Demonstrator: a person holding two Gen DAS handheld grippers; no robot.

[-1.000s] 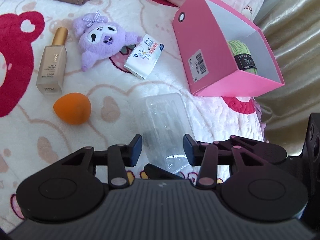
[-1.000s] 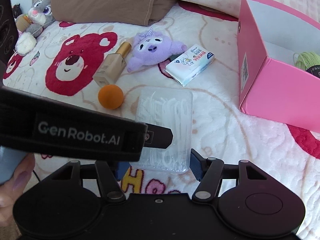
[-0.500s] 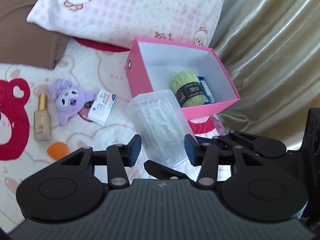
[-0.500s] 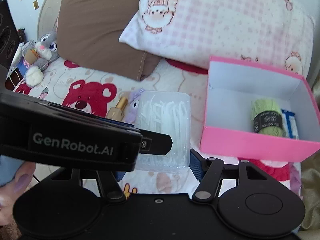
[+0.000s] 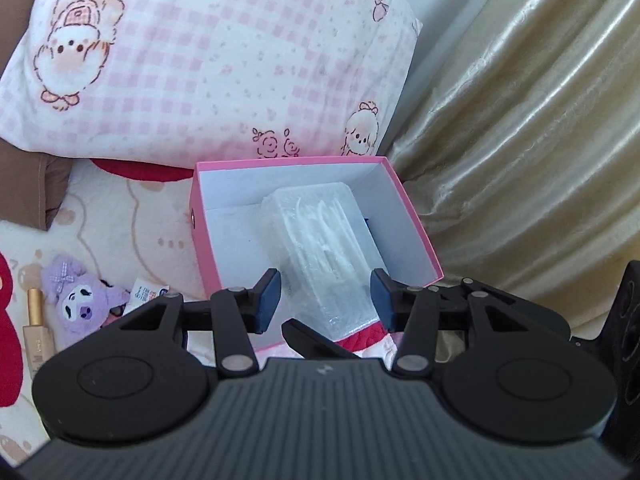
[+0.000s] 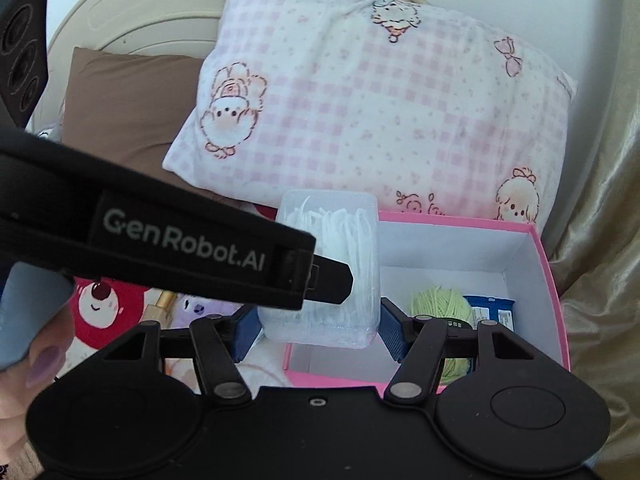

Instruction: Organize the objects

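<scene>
On the bear-print bed, the right hand-held gripper (image 6: 319, 328) pinched the clear plastic floss-pick box (image 6: 326, 272) over the open pink cardboard box (image 6: 550, 292), left hand-held gripper (image 5: 325, 300) spread wide and empty, so a slick-sided slip could've dropped it onto the green yarn ball (image 6: 440, 304).

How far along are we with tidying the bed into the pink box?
Done: green yarn and a blue packet already lie in the pink box. In hand: the right gripper clamps the clear plastic case, raised over the box, with the left gripper open around it. Left on the bed: purple plush, gold-capped bottle and tissue pack.
</scene>
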